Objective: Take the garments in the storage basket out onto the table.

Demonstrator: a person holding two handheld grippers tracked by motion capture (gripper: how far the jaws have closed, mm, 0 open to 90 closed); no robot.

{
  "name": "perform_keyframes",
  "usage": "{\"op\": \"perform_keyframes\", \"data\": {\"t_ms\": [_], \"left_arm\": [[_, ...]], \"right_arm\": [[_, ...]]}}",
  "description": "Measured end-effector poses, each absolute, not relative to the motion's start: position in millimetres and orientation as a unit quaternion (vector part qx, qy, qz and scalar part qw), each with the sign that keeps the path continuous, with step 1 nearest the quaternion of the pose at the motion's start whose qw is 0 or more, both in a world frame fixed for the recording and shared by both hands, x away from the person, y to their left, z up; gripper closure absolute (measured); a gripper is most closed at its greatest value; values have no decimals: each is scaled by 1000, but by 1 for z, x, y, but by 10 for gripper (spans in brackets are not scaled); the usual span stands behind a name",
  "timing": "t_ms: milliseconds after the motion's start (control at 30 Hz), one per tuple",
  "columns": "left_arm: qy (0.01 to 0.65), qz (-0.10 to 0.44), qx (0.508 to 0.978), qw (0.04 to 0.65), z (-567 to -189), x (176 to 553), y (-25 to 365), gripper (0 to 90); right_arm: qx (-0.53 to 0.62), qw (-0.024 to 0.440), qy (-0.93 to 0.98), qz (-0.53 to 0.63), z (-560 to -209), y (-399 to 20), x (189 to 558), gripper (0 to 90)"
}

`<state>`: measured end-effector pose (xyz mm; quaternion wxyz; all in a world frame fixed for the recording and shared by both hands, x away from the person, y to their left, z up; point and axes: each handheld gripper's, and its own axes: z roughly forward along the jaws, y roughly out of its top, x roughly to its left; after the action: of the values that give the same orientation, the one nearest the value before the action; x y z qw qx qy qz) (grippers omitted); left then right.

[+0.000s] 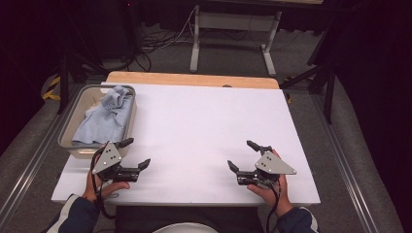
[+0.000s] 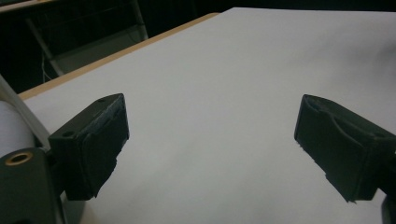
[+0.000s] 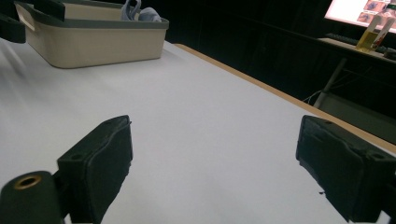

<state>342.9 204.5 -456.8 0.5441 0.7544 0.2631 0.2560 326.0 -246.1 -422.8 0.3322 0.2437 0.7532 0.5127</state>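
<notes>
The work in hand looks like fetching the blue cloth (image 1: 104,116) out of the beige bin (image 1: 73,145), which sits at the left edge of the white worktop (image 1: 204,126), in the left half of the high view. The cloth lies crumpled inside the bin, one bunched end riding up near the far rim.

To do this well, the left hand-held gripper (image 1: 138,153), the nearer one, at the lower left of the high view just beside the bin's near corner, would best rise over the rim and come down on a raised fold rather than a flat stretch, so the jaws catch fabric and not the bin wall. Lifting straight up before swinging toward the open middle of the worktop should keep the cloth from dragging the light bin along.

The left hand-held gripper's jaws stand wide apart with nothing between them, only bare worktop ahead. The right hand-held gripper (image 1: 243,155), at the lower right of the high view and well apart from the bin, is likewise spread wide and empty, touching nothing.
</notes>
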Motion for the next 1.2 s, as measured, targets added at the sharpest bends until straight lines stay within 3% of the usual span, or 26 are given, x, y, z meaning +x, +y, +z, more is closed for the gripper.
{"op": "perform_keyframes", "data": {"t_ms": [400, 1200], "left_arm": [[314, 279, 723, 549, -423, 359, 238, 86], [349, 284, 746, 491, -400, 410, 263, 58]], "right_arm": [[247, 328, 754, 513, -420, -251, 324, 114], [257, 336, 756, 500, -421, -259, 330, 109]]}}
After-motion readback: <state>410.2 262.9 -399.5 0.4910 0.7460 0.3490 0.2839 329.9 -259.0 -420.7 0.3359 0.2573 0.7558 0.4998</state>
